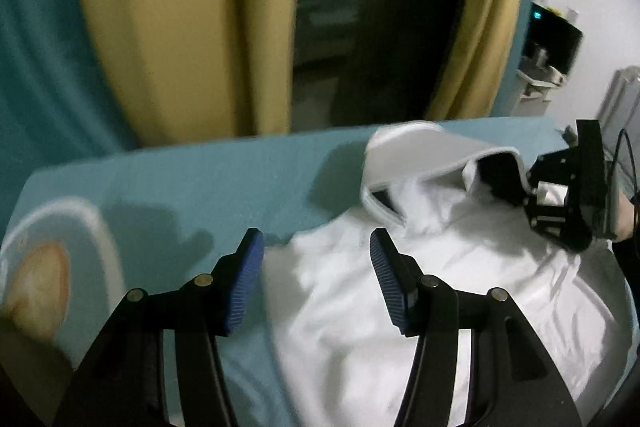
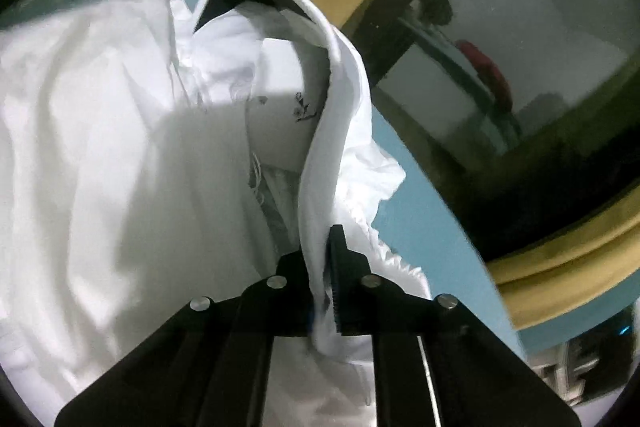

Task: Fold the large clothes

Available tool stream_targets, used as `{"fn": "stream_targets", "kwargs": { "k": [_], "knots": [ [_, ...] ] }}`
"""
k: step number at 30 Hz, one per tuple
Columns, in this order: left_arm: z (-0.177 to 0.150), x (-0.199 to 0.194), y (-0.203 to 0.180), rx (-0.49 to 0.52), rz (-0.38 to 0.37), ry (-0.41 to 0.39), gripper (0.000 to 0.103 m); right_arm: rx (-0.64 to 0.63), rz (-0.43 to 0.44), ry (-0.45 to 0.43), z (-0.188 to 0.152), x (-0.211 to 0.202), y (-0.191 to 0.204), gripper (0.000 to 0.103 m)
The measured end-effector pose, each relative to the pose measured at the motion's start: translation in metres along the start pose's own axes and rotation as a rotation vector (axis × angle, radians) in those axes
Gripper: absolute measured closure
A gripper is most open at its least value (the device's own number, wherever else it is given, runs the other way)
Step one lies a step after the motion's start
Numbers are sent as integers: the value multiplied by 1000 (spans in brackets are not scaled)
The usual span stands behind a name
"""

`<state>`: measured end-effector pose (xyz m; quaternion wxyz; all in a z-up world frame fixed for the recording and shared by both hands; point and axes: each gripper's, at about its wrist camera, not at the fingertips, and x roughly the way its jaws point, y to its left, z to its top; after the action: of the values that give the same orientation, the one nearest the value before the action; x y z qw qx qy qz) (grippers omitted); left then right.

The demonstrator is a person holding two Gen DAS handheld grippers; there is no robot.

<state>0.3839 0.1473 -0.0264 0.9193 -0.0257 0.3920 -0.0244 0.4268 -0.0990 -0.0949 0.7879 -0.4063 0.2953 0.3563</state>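
Note:
A white collared shirt (image 1: 400,307) lies rumpled on the teal table cover (image 1: 200,179). My left gripper (image 1: 316,243) hovers open above the shirt's left edge, with nothing between its blue pads (image 1: 244,283). The stiff collar (image 1: 420,143) stands lifted at the far side, where my right gripper (image 1: 516,183) reaches into it from the right. In the right wrist view the right gripper (image 2: 320,251) is shut on the collar band (image 2: 344,75), and the white fabric is pinched between its pads. The shirt body (image 2: 100,127) spreads out to the left of it.
Yellow curtains (image 1: 160,27) and teal curtains (image 1: 36,67) hang behind the table around a dark window (image 1: 328,19). A round printed patch (image 1: 48,259) marks the cover at left. A dark device (image 1: 554,39) stands at the right wall. The table's far edge (image 2: 432,195) runs just past the collar.

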Motion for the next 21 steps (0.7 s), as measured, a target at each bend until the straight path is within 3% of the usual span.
{"fn": "stream_targets", "kwargs": {
  "k": [7,10,12,14,16,19,21],
  "knots": [
    [42,55,-20,-55,-60,-27,44,84,122,-77,-15,-10,-17,83],
    [40,83,-28,-25,-72,65,43,96,158,-79,-19,-9,-20,77],
    [34,104,-35,-1,-51,137,44,126,238,-68,-19,-10,-28,62],
    [24,111,-37,21,-65,152,43,208,352,-76,-28,-19,-43,46],
    [20,108,-36,39,-72,138,41,320,405,-127,-41,-33,-67,33],
    [19,108,-35,72,-86,143,37,490,489,-203,-60,-40,-97,24],
    [18,109,-34,85,-99,143,34,622,499,-190,-66,-28,-117,23]
  ]
}}
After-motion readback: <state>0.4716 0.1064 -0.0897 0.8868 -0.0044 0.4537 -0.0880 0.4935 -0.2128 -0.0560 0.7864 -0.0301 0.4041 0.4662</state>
